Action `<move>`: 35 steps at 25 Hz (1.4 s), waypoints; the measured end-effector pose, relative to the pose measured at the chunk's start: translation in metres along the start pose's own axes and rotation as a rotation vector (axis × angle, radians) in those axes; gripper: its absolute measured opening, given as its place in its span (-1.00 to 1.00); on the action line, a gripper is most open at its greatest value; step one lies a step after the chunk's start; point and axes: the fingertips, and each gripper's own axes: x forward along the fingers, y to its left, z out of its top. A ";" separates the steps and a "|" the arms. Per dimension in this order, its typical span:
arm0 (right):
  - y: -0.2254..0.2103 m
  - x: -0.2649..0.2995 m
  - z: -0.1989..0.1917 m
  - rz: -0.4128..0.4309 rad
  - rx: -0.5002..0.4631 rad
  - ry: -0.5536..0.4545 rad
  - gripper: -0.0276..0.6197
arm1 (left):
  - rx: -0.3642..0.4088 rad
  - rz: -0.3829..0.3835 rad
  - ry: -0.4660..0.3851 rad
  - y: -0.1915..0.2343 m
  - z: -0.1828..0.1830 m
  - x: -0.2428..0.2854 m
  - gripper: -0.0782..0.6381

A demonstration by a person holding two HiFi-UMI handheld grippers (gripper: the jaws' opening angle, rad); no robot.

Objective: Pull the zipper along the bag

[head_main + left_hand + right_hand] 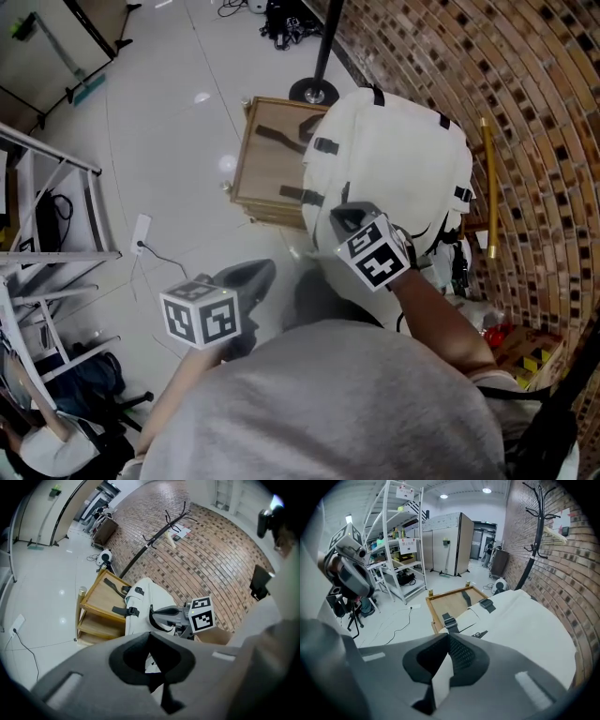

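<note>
Bag [398, 155] covers right edge of wooden stand [267, 164]. Right gripper [349, 217] pinches white strip [440, 681], probably zipper tab. Left gripper [248, 277] jaws pressed together, well apart from bag.

Wooden tiered table [264, 150]: rimmed top, open shelves below, standing on glossy white tile floor [178, 112]. Black coat stand [315, 75]: round base just beyond table's far corner, pole rising along curved brick wall [534, 103] on table's right. White power strip [141, 232] with thin cable on floor left of table, apart from it. Metal shelving rack [52, 202] farther left of table. Tall white cabinets [446, 543] well behind table. Yellowish rod [488, 187] right of table, near wall.
</note>
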 end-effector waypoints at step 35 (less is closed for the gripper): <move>0.030 -0.002 -0.040 -0.074 0.120 -0.012 -0.89 | 0.050 -0.002 0.038 -0.013 -0.036 -0.020 -0.78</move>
